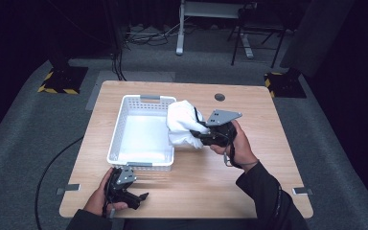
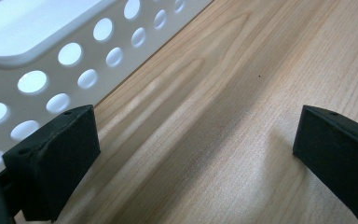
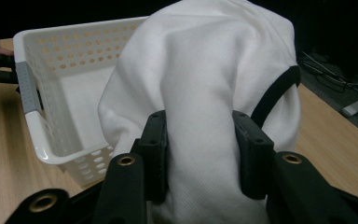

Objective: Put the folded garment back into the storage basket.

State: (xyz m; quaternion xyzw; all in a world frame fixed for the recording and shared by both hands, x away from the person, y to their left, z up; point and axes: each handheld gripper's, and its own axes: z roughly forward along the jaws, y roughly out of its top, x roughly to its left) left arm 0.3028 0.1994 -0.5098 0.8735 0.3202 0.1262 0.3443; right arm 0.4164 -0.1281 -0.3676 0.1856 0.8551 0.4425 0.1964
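A bunched white cloth with a black trim [image 1: 183, 123] [image 3: 200, 93] hangs over the right rim of the white perforated basket [image 1: 124, 120] [image 3: 37, 126]. My right gripper [image 1: 202, 134] [image 3: 199, 154] is shut on the cloth, its jaws squeezing a fold of it from both sides. My left gripper [image 1: 141, 199] [image 2: 196, 149] rests open on the wooden table near the front edge, just below the basket's near wall [image 2: 51, 74], with nothing between its jaws.
The basket's inside looks bare apart from the cloth at its right rim. The wooden table [image 1: 249, 163] has a round grommet hole [image 1: 219, 97] at the back. Grey carpet and stands surround the table.
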